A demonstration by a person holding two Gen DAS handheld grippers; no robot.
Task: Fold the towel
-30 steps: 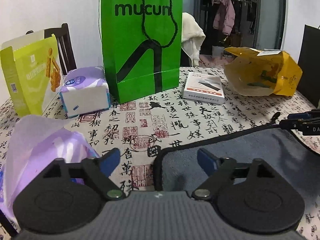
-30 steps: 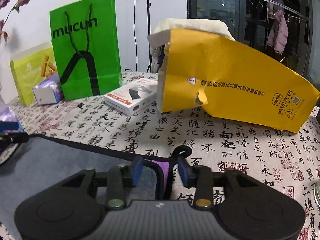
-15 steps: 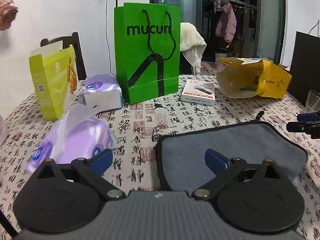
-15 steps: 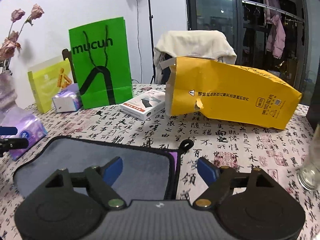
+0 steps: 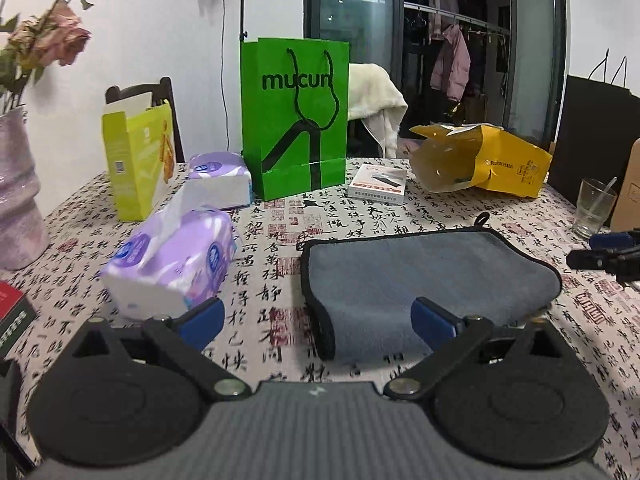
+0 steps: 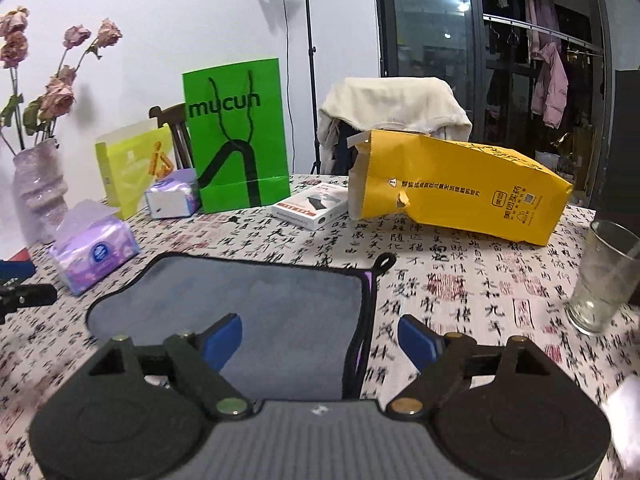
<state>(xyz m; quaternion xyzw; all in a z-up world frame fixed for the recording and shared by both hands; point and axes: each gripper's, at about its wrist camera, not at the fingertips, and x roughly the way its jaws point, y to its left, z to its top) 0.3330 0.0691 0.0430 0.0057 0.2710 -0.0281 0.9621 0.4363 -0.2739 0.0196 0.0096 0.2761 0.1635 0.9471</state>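
Observation:
A grey towel with black trim lies folded flat on the patterned tablecloth; it also shows in the right wrist view, with a purple underside showing at its right edge. My left gripper is open and empty above the towel's left near edge. My right gripper is open and empty above the towel's right near edge. The right gripper's tip shows at the right of the left wrist view. The left gripper's tip shows at the left of the right wrist view.
A purple tissue pack lies left of the towel. A green bag, a white box, a yellow bag and a yellow-green box stand behind. A glass stands right. A vase stands far left.
Both grippers have pulled back and up from the towel. The right gripper, shut on the towel's corner a second ago, has opened and let go. The towel lies folded.

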